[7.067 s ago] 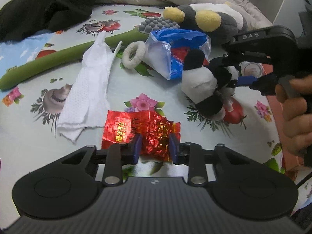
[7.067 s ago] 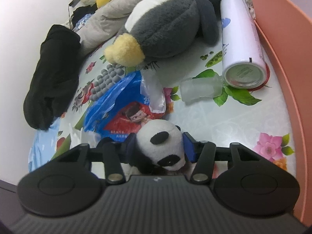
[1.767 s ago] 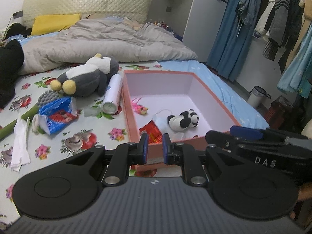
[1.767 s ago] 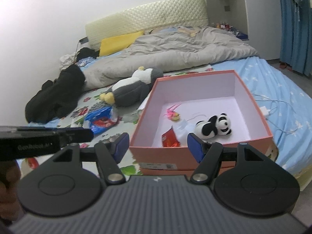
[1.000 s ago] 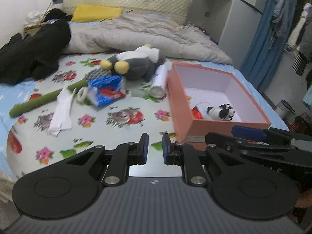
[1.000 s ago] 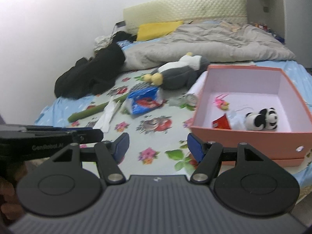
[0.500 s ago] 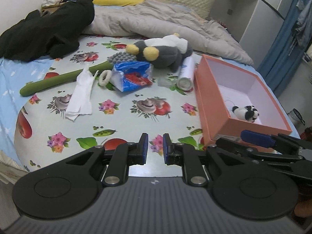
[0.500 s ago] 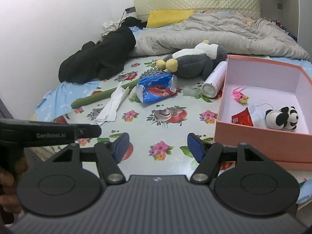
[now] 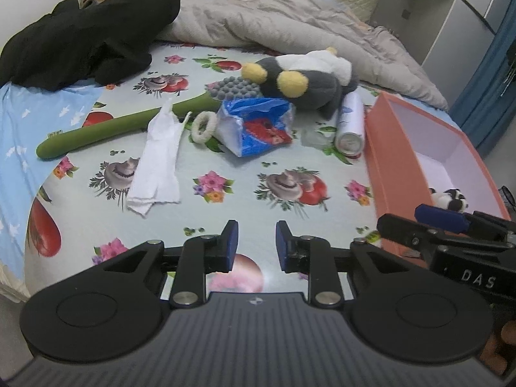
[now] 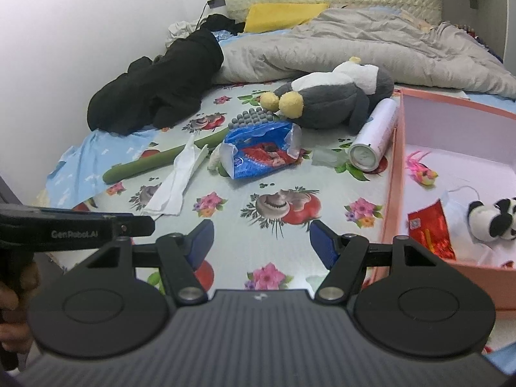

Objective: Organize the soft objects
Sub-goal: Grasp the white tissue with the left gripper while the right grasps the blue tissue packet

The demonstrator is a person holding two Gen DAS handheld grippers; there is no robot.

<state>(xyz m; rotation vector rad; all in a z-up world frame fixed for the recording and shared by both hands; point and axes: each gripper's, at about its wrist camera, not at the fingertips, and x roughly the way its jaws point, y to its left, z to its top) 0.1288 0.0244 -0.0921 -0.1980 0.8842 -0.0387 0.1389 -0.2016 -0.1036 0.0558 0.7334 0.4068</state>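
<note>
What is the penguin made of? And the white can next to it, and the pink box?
Penguin: soft plush, by its fuzzy matte pile. White can: probably metal, smooth with a shiny rimmed end. Pink box: looks like cardboard, with thin, stiff, matte walls.

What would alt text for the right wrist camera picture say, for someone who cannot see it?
An empty, open right gripper hovers over a flowered bedsheet strewn with a grey penguin plush, blue snack bag, white cloth and spray can. At right, a pink box holds a small panda plush.

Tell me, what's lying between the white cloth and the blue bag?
A fuzzy white ring lies between the white cloth and the blue bag; the left wrist view shows it best.
</note>
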